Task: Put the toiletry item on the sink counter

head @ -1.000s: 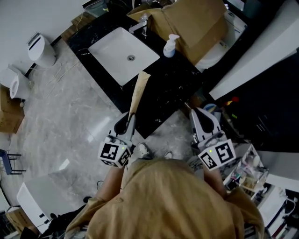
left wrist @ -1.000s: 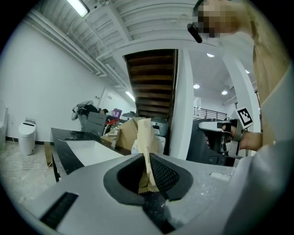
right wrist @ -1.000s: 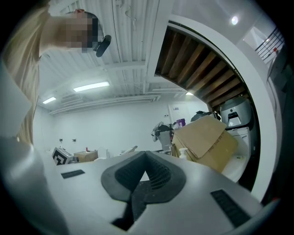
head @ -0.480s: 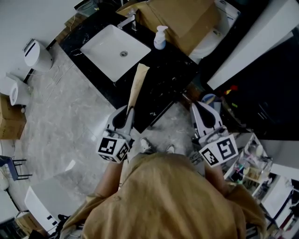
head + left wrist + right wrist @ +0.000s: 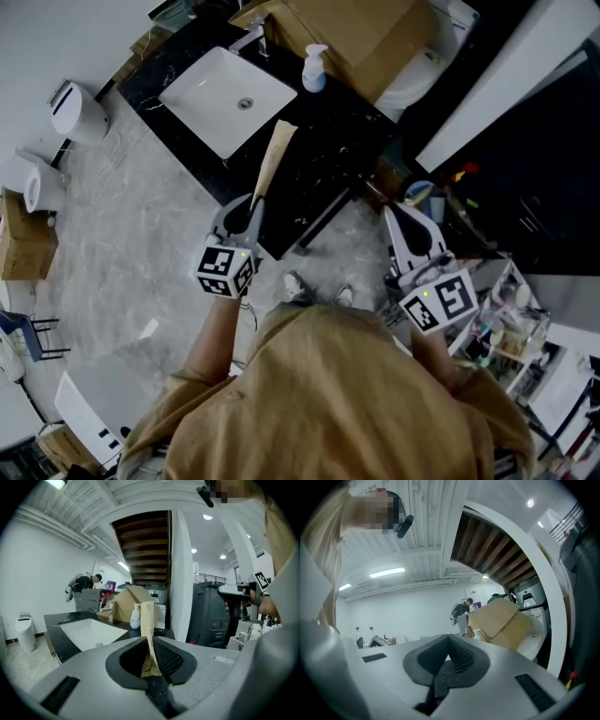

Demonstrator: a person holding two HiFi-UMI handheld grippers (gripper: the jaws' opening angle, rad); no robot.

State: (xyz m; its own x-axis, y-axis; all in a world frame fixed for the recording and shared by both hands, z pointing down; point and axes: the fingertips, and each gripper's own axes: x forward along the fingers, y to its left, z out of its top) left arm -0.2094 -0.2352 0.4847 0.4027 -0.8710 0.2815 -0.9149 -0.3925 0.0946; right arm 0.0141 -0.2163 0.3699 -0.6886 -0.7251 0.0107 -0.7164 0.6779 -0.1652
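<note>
A long tan paper packet (image 5: pixel 271 166) (image 5: pixel 148 634) is the toiletry item. My left gripper (image 5: pixel 251 208) (image 5: pixel 151 644) is shut on its lower end, so it sticks out over the near edge of the black sink counter (image 5: pixel 333 173) (image 5: pixel 61 617). A white basin (image 5: pixel 227 88) (image 5: pixel 89 632) is sunk into that counter to the left. My right gripper (image 5: pixel 401 219) (image 5: pixel 449 654) is shut with nothing in it and hangs to the right of the counter, off its end.
A white pump bottle (image 5: pixel 314 68) (image 5: pixel 135 617) and a large cardboard box (image 5: pixel 361 33) (image 5: pixel 132 603) (image 5: pixel 501 623) stand at the counter's back. A toilet (image 5: pixel 77 103) (image 5: pixel 24 631) stands at the left. A person (image 5: pixel 83 584) stands far off. A cluttered cart (image 5: pixel 502 328) is at the right.
The left gripper has carried the packet up and forward toward the counter. The right gripper has barely moved. The view has shifted a little.
</note>
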